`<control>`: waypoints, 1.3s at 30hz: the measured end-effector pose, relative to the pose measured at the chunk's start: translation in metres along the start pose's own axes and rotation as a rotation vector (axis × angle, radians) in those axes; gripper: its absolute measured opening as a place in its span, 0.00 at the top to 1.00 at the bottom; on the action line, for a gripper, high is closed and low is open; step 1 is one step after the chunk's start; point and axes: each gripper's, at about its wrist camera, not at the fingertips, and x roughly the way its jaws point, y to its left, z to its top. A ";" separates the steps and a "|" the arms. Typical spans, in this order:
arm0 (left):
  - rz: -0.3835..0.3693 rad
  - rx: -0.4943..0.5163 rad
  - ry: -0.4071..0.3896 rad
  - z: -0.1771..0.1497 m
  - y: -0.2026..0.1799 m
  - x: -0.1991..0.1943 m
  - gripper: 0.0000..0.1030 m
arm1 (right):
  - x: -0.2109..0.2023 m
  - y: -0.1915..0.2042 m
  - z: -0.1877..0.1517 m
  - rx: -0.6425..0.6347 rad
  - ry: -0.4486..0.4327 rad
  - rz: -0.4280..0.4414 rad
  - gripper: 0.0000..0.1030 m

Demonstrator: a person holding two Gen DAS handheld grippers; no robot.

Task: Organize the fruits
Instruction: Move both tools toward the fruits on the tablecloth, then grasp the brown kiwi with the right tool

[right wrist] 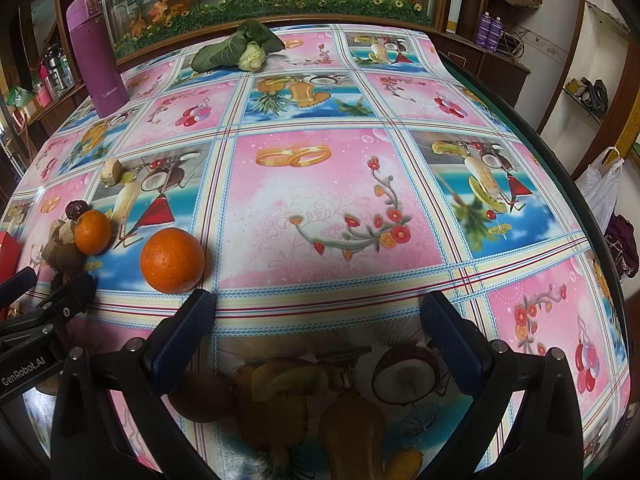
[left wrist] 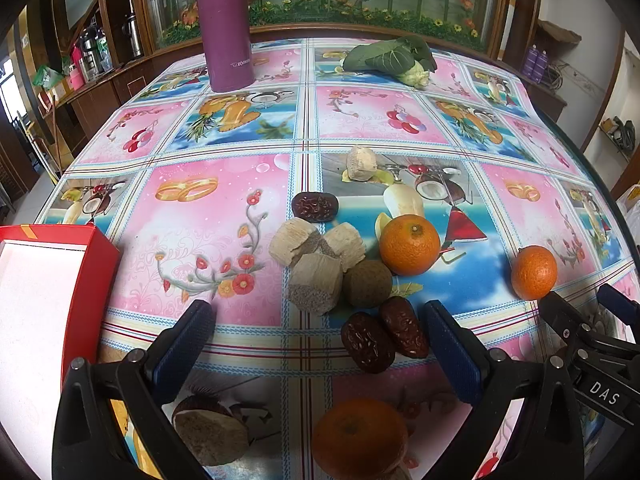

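the left gripper (left wrist: 320, 316) has its jaws spread wide and holds nothing. between its blue pads (left wrist: 188, 344) lie two dark red dates (left wrist: 384, 338), touching each other side by side, close to the right pad. below them, nearer the camera, sits an orange (left wrist: 358, 436), and to its left a pale brown chunk (left wrist: 210, 436) half hidden by the left finger. just beyond the dates is a round brownish-green fruit (left wrist: 367, 283), touching a cluster of three beige chunks (left wrist: 312, 256). a third date (left wrist: 315, 207) lies just behind the cluster, and a larger orange (left wrist: 409, 245) sits just right of it. a lone beige chunk (left wrist: 361, 163) rests farther back. a small orange (left wrist: 534, 273) sits well to the right, just beside the tip of the other gripper. at the left edge is an open red box (left wrist: 80, 256) with a white inside, empty as far as it shows.

the right gripper (right wrist: 318, 316) also stands wide open, with only the patterned tablecloth (right wrist: 320, 200) between its pads. an orange (right wrist: 173, 261) sits just beyond its left finger. farther left, another orange (right wrist: 93, 232) sits against the heap of chunks and dates.

at the far side of the table stand a purple flask (left wrist: 226, 24) and a leafy green vegetable (left wrist: 390, 60), well apart from the fruit.
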 end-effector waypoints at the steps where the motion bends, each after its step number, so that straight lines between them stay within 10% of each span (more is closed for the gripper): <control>1: 0.000 0.000 0.000 0.000 0.000 0.000 0.00 | 0.000 0.000 0.000 0.000 0.000 0.000 0.00; 16: 0.015 -0.024 0.025 -0.004 0.000 -0.009 0.02 | 0.000 -0.005 0.006 -0.027 0.041 0.052 0.00; 25: 0.161 0.045 -0.221 -0.014 0.015 -0.104 0.01 | -0.080 -0.004 -0.003 0.076 -0.285 0.189 0.00; 39: 0.161 -0.013 -0.267 -0.021 0.039 -0.127 0.01 | -0.095 0.018 -0.014 0.073 -0.274 0.246 0.00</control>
